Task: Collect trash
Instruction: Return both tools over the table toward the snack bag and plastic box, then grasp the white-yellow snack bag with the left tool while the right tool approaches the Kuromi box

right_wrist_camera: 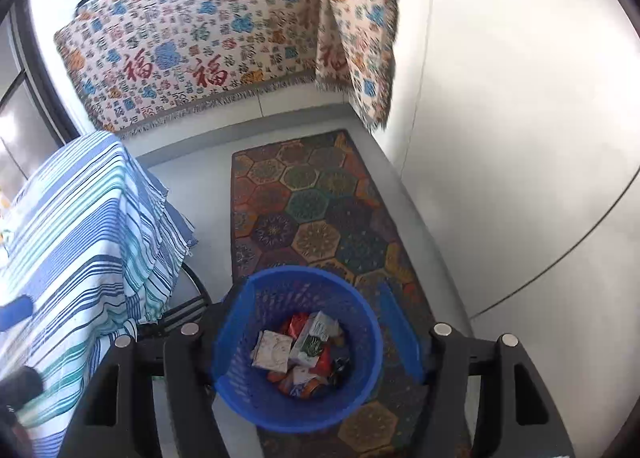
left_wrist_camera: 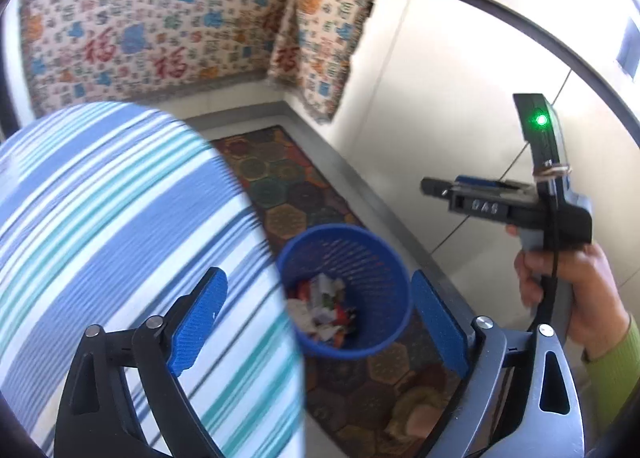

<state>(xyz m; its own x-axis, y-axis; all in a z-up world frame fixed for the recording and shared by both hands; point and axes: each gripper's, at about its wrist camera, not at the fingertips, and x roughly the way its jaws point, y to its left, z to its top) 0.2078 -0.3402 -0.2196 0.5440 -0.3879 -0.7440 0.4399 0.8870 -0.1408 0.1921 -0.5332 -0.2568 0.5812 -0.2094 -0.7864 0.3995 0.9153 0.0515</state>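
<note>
So both sets of tongs are hanging over the blue mesh bin [right_wrist_camera: 298, 346], which sits on the patterned hexagon rug [right_wrist_camera: 316, 217] on the floor. The left tongs [left_wrist_camera: 320, 322] are spread wide with nothing between the blue pads, and the bin shows right through the gap. The right tongs [right_wrist_camera: 316, 334] are also spread and empty in their own view; from the left camera you can see the person's hand [left_wrist_camera: 576, 290] on that tool's handle, off to the side of the bin.

The trash [right_wrist_camera: 300, 350] is already in the bin: a couple of small cartons, some red and orange wrappers, crumpled paper bits, all piled at the bottom. So I'd call this the drop step being done, both sides empty-handed.

Next move, my guess: go look for more litter. The striped cloth [right_wrist_camera: 80, 242] over the tabletop is just beside the bin on the left, but no loose trash is visible on it from here, nor on the rug or the bare floor. If something's left, it's out of frame, so the tongs need to swing away from the bin and find it first.
</note>
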